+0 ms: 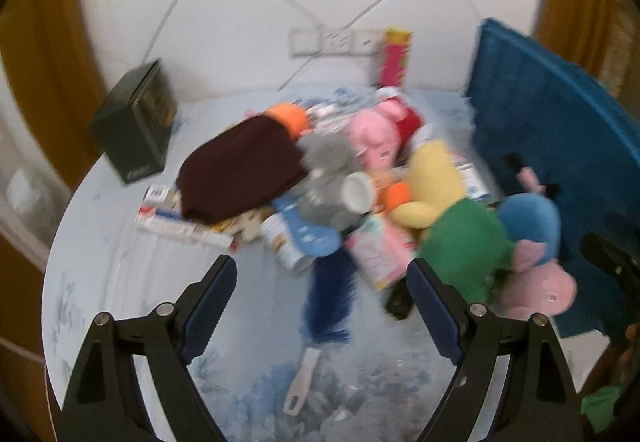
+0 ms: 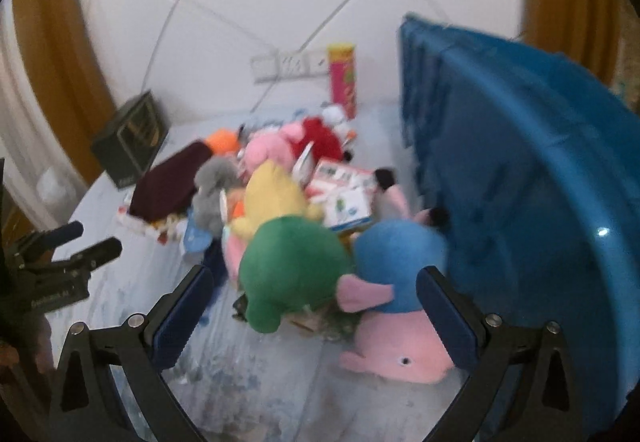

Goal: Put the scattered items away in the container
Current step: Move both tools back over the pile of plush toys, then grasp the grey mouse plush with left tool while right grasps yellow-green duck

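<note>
Big blue plastic tub stands tipped up on its side at the right edge of the pale round tabletop, its open face turned towards the pile, and it's right against the soft toys! Heaped beside it: a pink plush pig in a blue top nearest the tub, a green plush toy touching it, a yellow plush behind, then a grey plush, another pink plush and a dark maroon cloth over small cartons. A blue bristle brush with a white handle lies in front of the pile, pointing at the left hand-held gripper, whose jaws are spread wide with nothing in them. The right hand-held gripper is wide open too, empty, its fingers either side of the green toy and the pig. A dark box sits well apart at the far left, a tall pink canister upright by the wall
</note>
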The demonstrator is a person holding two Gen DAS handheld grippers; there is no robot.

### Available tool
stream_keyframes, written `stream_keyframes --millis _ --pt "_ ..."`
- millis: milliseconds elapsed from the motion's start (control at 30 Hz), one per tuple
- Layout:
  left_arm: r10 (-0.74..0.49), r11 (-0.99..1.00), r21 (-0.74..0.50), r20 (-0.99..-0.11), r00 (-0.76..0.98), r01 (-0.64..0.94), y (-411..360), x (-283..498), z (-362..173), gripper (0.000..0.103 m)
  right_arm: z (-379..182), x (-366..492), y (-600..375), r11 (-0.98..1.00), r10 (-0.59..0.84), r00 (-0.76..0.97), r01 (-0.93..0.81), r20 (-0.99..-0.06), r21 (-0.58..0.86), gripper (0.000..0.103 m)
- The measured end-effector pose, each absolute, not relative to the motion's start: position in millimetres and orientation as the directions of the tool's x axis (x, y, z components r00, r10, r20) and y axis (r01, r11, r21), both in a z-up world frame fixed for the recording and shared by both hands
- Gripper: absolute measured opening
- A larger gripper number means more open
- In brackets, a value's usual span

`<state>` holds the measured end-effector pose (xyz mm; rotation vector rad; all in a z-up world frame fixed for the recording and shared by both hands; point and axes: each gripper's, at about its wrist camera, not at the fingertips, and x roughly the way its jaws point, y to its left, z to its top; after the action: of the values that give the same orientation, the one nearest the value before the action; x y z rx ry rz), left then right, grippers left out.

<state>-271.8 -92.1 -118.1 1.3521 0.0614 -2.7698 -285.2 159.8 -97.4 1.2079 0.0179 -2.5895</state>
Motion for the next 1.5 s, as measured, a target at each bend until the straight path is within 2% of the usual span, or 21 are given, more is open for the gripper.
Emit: stream_keyframes --millis 200,400,433,500,567,867,900,967,1100,1200,1267,1333,1400,1433,1500 --pt "-0.085 -0.991 0.016 -0.851 -0.519 0.136 -104 -293 -163 0.087 -136 -322 141 -0.932 -0.318 -0.527 0.326 -0.788 0.158 0.103" --pt "-0.068 -0.992 0.011 -0.881 -0.468 0.122 -101 -310 -192 0.087 -161 -350 128 -0.926 -0.327 -0.482 0.335 -0.813 0.174 0.103" --pt "-0.065 -0.993 0.01 -0.882 -0.467 0.119 -102 -315 -193 0.087 -162 -354 126 -0.926 -0.322 -0.48 0.337 -0.816 0.167 0.101" --pt "-0.057 -0.995 0.011 -0.881 -0.471 0.1 -104 -327 -192 0.087 -162 -362 123 -0.929 -0.317 -0.483 0.333 -0.816 0.164 0.084" --pt "-0.051 -0.997 0.02 -0.874 -0.484 0.07 -106 -342 -188 0.087 -163 -369 121 -0.93 -0.321 -0.482 0.325 -0.815 0.174 0.08" --pt "-0.044 -0.998 0.064 -0.875 -0.483 -0.027 -110 -415 -202 0.087 -192 -400 100 -0.95 -0.255 -0.434 0.277 -0.864 0.141 0.08" --pt "-0.039 -0.997 0.064 -0.876 -0.481 -0.035 -109 -423 -206 0.082 -196 -402 100 -0.955 -0.242 -0.432 0.266 -0.869 0.134 0.08" --pt "-0.028 -0.996 0.061 -0.884 -0.467 -0.058 -107 -439 -219 0.08 -203 -408 103 -0.959 -0.238 -0.425 0.244 -0.873 0.143 0.08" --pt "0.005 -0.994 0.043 -0.9 -0.435 -0.101 -100 -462 -244 0.079 -215 -420 109 -0.962 -0.245 -0.396 0.212 -0.885 0.171 0.095" --pt "0.021 -0.991 0.038 -0.901 -0.434 -0.125 -92 -471 -256 0.083 -223 -426 113 -0.963 -0.251 -0.393 0.192 -0.885 0.188 0.095" --pt "-0.007 -0.987 0.076 -0.896 -0.445 -0.139 -86 -473 -263 0.083 -227 -430 113 -0.962 -0.257 -0.389 0.185 -0.885 0.199 0.095" --pt "-0.012 -0.986 0.088 -0.889 -0.458 -0.145 -84 -468 -263 0.077 -229 -432 111 -0.959 -0.269 -0.383 0.187 -0.884 0.211 0.095" --pt "-0.003 -0.986 0.081 -0.883 -0.47 -0.147 -86 -459 -261 0.056 -228 -426 109 -0.957 -0.277 -0.38 0.191 -0.883 0.218 0.095" --pt "0.009 -0.987 0.068 -0.882 -0.471 -0.146 -89 -452 -257 0.05 -228 -422 108 -0.956 -0.281 -0.379 0.192 -0.882 0.222 0.095" --pt "0.031 -0.99 0.038 -0.884 -0.467 -0.138 -98 -438 -253 0.024 -227 -416 107 -0.953 -0.289 -0.376 0.196 -0.881 0.229 0.092"
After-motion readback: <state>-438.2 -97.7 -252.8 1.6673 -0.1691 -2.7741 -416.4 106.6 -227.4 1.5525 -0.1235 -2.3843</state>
